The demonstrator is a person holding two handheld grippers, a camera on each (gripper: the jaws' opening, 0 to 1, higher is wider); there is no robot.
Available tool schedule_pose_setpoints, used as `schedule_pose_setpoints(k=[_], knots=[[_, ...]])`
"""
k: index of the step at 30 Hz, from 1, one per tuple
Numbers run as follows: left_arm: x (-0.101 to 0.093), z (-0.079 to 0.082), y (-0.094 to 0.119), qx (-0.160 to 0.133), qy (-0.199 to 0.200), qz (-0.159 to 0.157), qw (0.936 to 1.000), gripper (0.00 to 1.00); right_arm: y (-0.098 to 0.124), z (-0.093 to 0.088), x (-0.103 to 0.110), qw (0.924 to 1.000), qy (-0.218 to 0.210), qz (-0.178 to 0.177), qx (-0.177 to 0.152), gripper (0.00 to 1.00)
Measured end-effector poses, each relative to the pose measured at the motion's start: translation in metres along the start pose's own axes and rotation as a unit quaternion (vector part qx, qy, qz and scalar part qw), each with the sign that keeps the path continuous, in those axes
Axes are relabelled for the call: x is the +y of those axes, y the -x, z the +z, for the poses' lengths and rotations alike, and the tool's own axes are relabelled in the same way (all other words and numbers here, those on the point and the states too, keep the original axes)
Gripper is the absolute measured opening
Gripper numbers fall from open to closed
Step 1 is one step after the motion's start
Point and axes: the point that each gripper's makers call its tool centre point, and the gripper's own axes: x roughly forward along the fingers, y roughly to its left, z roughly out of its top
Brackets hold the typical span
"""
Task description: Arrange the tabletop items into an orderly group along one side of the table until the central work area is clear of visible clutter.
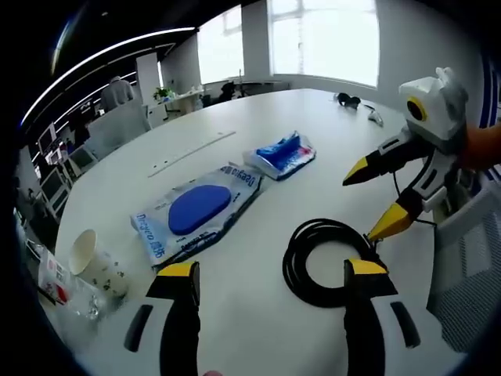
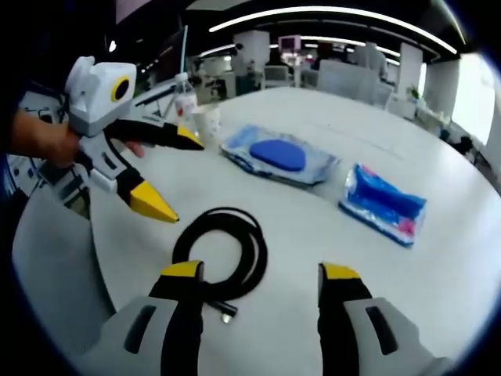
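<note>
Two grippers: my left gripper (image 1: 270, 274) and my right gripper (image 2: 258, 278), both with jaws spread wide and nothing between them.
Cable: the coiled black cable (image 1: 325, 258) lies flat on the white table (image 1: 258, 125), just ahead of both sets of jaws, near the middle of my working space; its free plug end (image 2: 225, 313) pokes out toward my right gripper.
Other items: a large wipes pack (image 1: 196, 211) with a blue oval lid and a smaller blue packet (image 1: 282, 154) lie beyond the cable; a paper cup (image 1: 94, 262) and a clear plastic bottle (image 1: 59, 290) sit near the table edge on my left.
Far side: something dark, maybe glasses (image 1: 352, 100), rests well apart near the far edge; too small to be sure.
Risk, coil: if I pinch just one loop, I judge the rest will sag and unwind, spreading clutter instead of gathering it.
Risk, collision: both grippers point at the same coil, tips near each other; closing in together could knock jaws.
Risk, cup and bottle: they stand close to the edge, so pushing things that way could tip them or send them off.
Risk, packs: they look soft and slick, so a shallow grip may slip.
</note>
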Motion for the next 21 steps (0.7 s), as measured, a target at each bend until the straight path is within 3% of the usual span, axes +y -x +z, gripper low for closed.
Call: schedule_pose_setpoints(k=[21], knots=[[-0.015,-0.014,-0.013,0.022,0.001,-0.010,0.9997,0.64,-0.004,-0.021,0.008,0.9993,-0.022,0.013,0.028,0.35]])
